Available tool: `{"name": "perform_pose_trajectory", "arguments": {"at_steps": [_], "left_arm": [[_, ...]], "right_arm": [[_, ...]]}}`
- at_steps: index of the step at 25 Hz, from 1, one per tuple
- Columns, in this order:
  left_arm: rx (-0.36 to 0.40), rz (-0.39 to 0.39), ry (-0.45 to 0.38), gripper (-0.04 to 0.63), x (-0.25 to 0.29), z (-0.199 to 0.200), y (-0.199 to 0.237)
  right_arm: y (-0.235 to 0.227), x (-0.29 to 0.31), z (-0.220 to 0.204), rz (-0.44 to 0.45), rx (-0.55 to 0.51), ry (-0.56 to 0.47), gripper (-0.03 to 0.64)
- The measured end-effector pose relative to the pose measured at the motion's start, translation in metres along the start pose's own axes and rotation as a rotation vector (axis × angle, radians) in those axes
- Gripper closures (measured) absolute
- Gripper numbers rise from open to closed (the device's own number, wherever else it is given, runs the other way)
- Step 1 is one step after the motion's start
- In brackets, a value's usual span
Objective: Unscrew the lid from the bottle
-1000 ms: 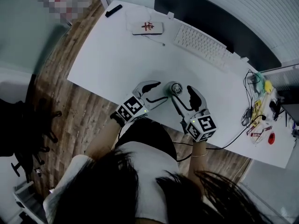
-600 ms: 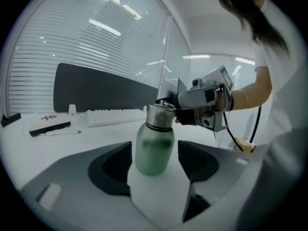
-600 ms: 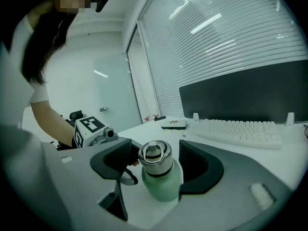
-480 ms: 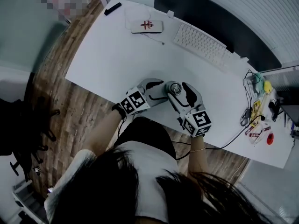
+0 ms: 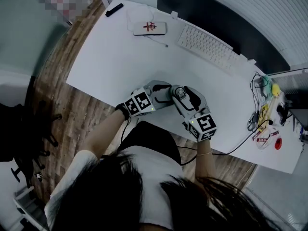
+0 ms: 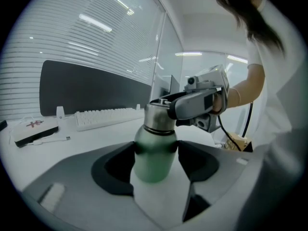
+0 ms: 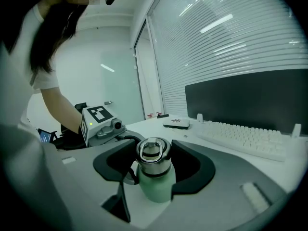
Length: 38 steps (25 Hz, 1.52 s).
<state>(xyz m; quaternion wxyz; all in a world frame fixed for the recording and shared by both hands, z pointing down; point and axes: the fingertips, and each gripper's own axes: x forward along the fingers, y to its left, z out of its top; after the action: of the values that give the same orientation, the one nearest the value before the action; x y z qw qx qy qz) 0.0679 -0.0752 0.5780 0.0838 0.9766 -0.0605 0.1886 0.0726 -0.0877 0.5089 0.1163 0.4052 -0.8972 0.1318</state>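
A green bottle (image 5: pixel 180 93) with a steel lid (image 7: pixel 153 150) stands upright near the front edge of the white desk (image 5: pixel 110 57). My left gripper (image 5: pixel 169 94) reaches in from the left. Its jaws stand wide on either side of the green body (image 6: pixel 154 153), with the pads close against its sides and no squeeze visible. My right gripper (image 5: pixel 184 94) comes from the front right at lid height. Its jaws are closing, with the lid and its ring handle between them and thin gaps still showing on both sides.
A white keyboard (image 5: pixel 204 44) lies before a dark monitor (image 5: pixel 216 18) at the back. A white box with a red mark (image 5: pixel 150 28) and a black remote (image 5: pixel 114 10) sit at the far left. Cables and small items (image 5: pixel 264 114) crowd the right end.
Both grippers have moved in on the bottle from either side. The left jaws now flank its body, and the right jaws have come around the lid and narrowed.
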Motion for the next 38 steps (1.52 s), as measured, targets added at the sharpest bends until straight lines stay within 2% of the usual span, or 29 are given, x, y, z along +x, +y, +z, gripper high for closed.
{"name": "perform_pose_trajectory", "arguments": {"at_steps": [4, 16, 20, 25, 28, 31, 38], "left_arm": [[0.025, -0.068, 0.044, 0.270, -0.002, -0.002, 0.001], [0.141, -0.288, 0.176, 0.272, -0.004, -0.002, 0.001], [0.188, -0.357, 0.225, 0.279, -0.006, -0.004, 0.002], [0.213, -0.392, 0.251, 0.284, -0.006, -0.004, 0.002], [0.213, -0.378, 0.245, 0.284, -0.007, -0.003, 0.001], [0.201, -0.351, 0.232, 0.282, -0.006, -0.004, 0.000], [0.177, -0.253, 0.193, 0.283, -0.007, -0.003, -0.003]], "right_arm": [[0.004, 0.003, 0.000, 0.101, -0.029, 0.032, 0.383], [0.014, 0.004, -0.002, 0.513, -0.190, 0.146, 0.383], [0.018, 0.004, -0.002, 0.622, -0.256, 0.192, 0.383], [0.021, 0.003, -0.003, 0.719, -0.320, 0.249, 0.383], [0.019, 0.004, -0.005, 0.678, -0.292, 0.251, 0.383], [0.017, 0.004, -0.006, 0.558, -0.196, 0.220, 0.382], [0.007, -0.006, 0.003, 0.087, 0.064, 0.017, 0.377]]}}
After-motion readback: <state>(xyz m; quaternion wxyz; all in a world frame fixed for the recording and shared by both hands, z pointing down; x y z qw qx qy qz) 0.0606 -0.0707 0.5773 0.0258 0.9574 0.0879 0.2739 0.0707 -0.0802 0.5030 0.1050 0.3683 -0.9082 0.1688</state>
